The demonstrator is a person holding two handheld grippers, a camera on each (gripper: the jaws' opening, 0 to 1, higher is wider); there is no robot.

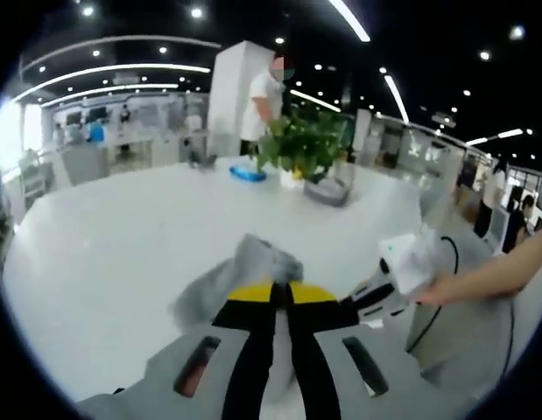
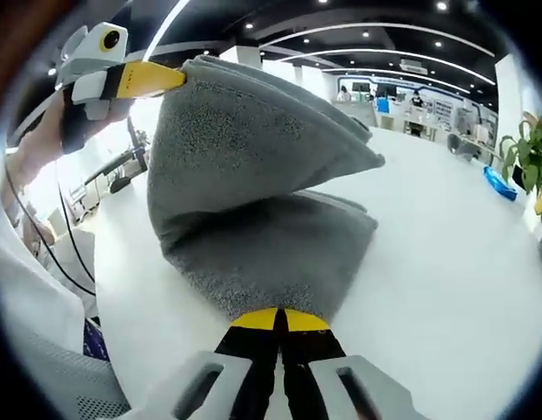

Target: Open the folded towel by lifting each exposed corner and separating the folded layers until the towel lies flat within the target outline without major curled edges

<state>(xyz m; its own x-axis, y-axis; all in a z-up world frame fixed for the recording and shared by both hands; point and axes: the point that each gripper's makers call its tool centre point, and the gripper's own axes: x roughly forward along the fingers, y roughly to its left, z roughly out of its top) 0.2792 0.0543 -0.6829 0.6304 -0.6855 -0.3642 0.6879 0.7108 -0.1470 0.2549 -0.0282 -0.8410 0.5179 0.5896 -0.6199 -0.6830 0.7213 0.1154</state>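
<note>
On the white counter (image 2: 446,262) the grey towel (image 2: 253,210) lies partly folded, its upper layer raised off the lower one like an open mouth. Across the counter stand a plant (image 1: 301,144), a grey bin (image 1: 332,188) and a blue item (image 1: 247,173). Each claw is closed on towel: the right claw (image 2: 280,317) pinches the lower near edge, the left claw (image 1: 280,287) holds the lifted top corner.
</note>
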